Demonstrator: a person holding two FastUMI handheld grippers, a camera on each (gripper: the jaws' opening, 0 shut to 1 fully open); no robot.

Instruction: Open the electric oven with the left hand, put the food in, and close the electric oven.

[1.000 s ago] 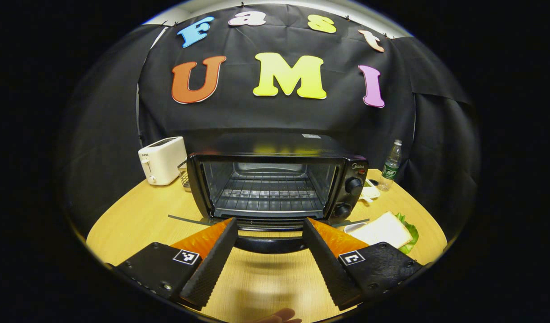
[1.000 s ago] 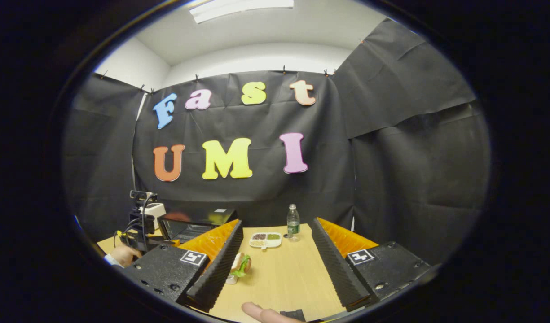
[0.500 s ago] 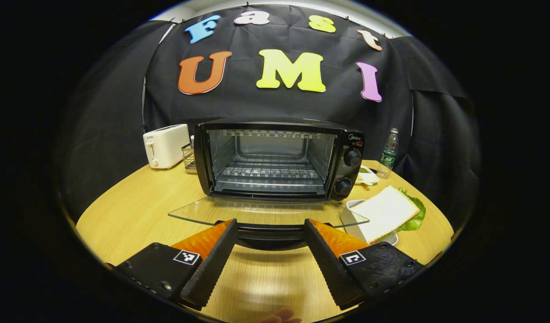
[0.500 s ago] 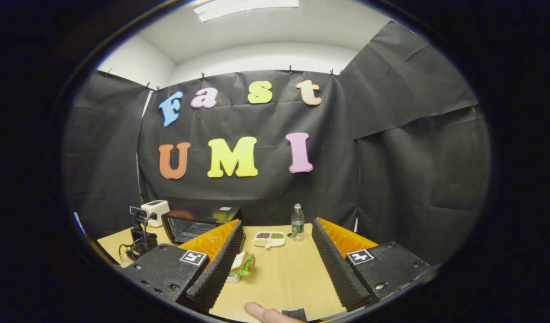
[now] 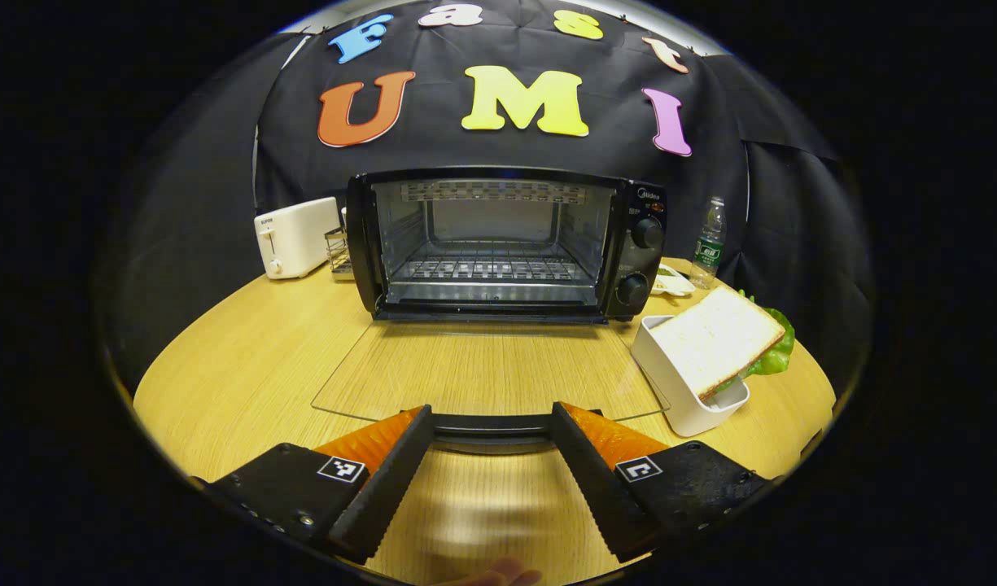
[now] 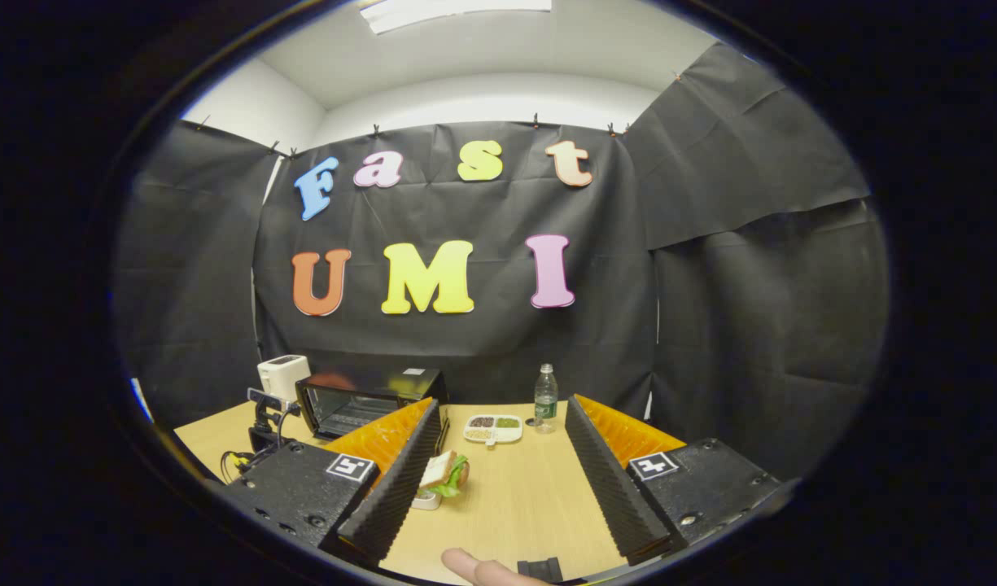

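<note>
The black electric oven [image 5: 498, 244] stands at the table's far middle, its cavity and wire rack exposed. Its glass door [image 5: 486, 366] lies folded down almost flat over the table. The door's black handle [image 5: 490, 430] runs crosswise at the fingertips of my left gripper [image 5: 490, 413], whose jaws stand wide open and do not press on it. A sandwich [image 5: 722, 338] of white bread and lettuce leans in a white tub [image 5: 677, 391] right of the door. My right gripper [image 6: 502, 407] hovers open and empty above the table, with the sandwich [image 6: 441, 472] low by its left finger and the oven [image 6: 368, 403] farther left.
A white toaster [image 5: 295, 236] and a small wire basket [image 5: 339, 252] sit left of the oven. A water bottle [image 5: 708, 242] and a divided snack dish [image 6: 493, 428] stand at the back right. The round wooden table [image 5: 246, 358] has bare room front left.
The oven door swung from partly lowered down to nearly flat, and my left gripper dropped with its handle. The right gripper stayed open and barely drifted.
</note>
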